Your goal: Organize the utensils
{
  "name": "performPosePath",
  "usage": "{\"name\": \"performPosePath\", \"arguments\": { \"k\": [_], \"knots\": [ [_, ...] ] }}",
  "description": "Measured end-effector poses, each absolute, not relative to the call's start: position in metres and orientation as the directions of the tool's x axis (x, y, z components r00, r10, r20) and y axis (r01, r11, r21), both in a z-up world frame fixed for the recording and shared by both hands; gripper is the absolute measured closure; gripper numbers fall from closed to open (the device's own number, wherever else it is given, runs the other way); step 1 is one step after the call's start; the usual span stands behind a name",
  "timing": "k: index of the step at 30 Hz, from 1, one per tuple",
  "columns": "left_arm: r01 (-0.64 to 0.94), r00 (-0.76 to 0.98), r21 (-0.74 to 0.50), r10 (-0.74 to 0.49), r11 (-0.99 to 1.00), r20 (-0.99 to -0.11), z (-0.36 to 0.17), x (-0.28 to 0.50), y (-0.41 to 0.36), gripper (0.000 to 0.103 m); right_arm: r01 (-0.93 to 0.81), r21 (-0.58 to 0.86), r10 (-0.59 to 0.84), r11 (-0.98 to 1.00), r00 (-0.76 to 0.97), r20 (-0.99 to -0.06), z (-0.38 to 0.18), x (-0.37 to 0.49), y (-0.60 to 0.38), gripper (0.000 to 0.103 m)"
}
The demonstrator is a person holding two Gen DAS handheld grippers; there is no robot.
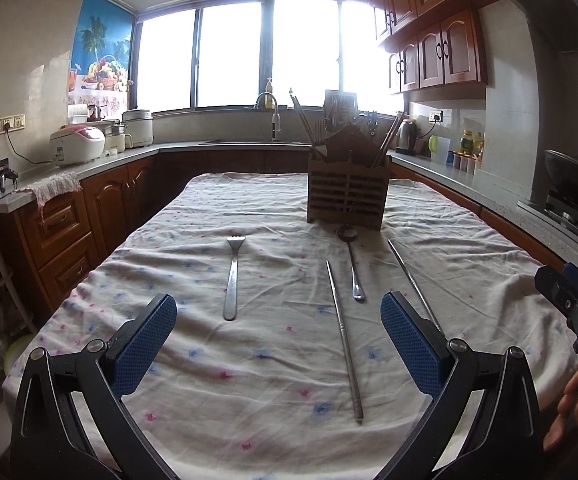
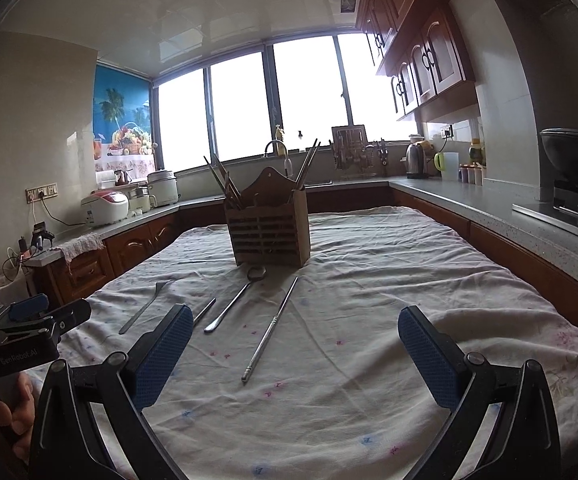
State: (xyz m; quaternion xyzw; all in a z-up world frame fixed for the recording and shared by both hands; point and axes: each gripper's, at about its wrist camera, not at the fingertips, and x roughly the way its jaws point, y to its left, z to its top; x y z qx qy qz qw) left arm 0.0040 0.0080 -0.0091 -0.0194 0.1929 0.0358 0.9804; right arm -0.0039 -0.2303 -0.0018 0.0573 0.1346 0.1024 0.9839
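Note:
On the flowered white tablecloth (image 1: 249, 384) lie a steel fork (image 1: 231, 276), a spoon (image 1: 353, 268) and two metal chopsticks (image 1: 345, 344) (image 1: 413, 284). Behind them stands a wooden utensil holder (image 1: 347, 196) with chopsticks and cutlery sticking out of it. My left gripper (image 1: 279, 312) hangs open above the near cloth, with the fork and one chopstick ahead between its fingers and nothing held. My right gripper (image 2: 296, 320) is open too, just right of a chopstick (image 2: 271, 330); the spoon (image 2: 233, 300), fork (image 2: 145, 306) and holder (image 2: 267, 232) lie ahead to its left.
Grey counters wrap around the table. A rice cooker (image 1: 77, 144) sits on the left one, and a kettle (image 2: 415, 160) and a wok (image 2: 577, 156) on the right. A sink tap (image 1: 273, 114) stands under the window. A hand (image 1: 573, 412) holds the other gripper at the right edge.

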Motion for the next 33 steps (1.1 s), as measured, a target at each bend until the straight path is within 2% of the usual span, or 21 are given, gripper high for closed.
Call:
{"name": "performPosePath", "arguments": {
  "k": [14, 33],
  "knots": [
    [-0.098, 0.913, -0.012, 0.085, 0.995, -0.398, -0.0116, -0.0001, 0.0114, 0.0, -0.183, 0.163, 0.225, 0.97, 0.926, -0.302, -0.0066, -0.0018, -0.2278, 0.0],
    [-0.099, 0.911, 0.016, 0.098, 0.995, -0.402, -0.0081, 0.0012, 0.0068, 0.0, -0.179, 0.169, 0.223, 0.969, 0.928, -0.3, -0.0053, -0.002, -0.2297, 0.0]
  ]
}}
